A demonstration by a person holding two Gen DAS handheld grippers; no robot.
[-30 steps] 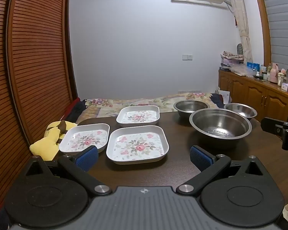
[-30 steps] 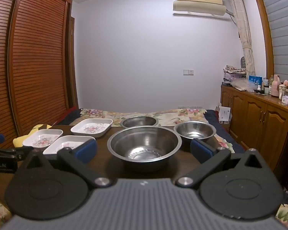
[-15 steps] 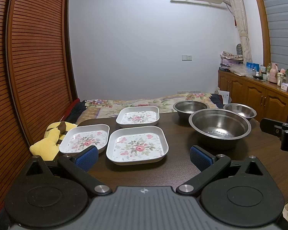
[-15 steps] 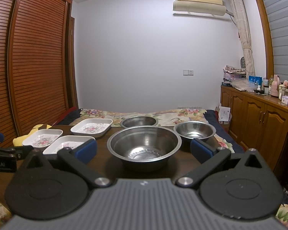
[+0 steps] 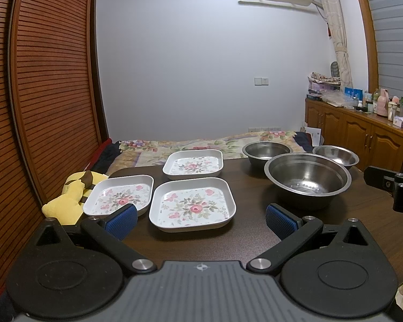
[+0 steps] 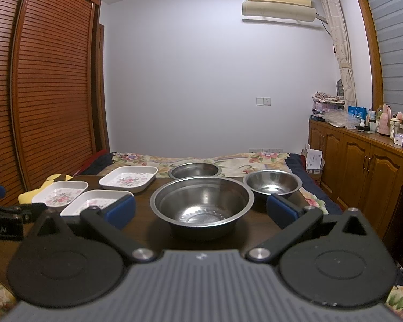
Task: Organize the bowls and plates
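As laid: three plates [image 5: 192,205], three bowls [image 5: 307,178].

Left wrist view looks forward from low at the near edge of the dark table [image 5: 255,241], facing the far wall, floral plates [image 5: 192,208] nearest. Right wrist view sits further right, same heading, close behind the large steel bowl [image 6: 202,205]. Both share the table, plates, three bowls, and the far wall.
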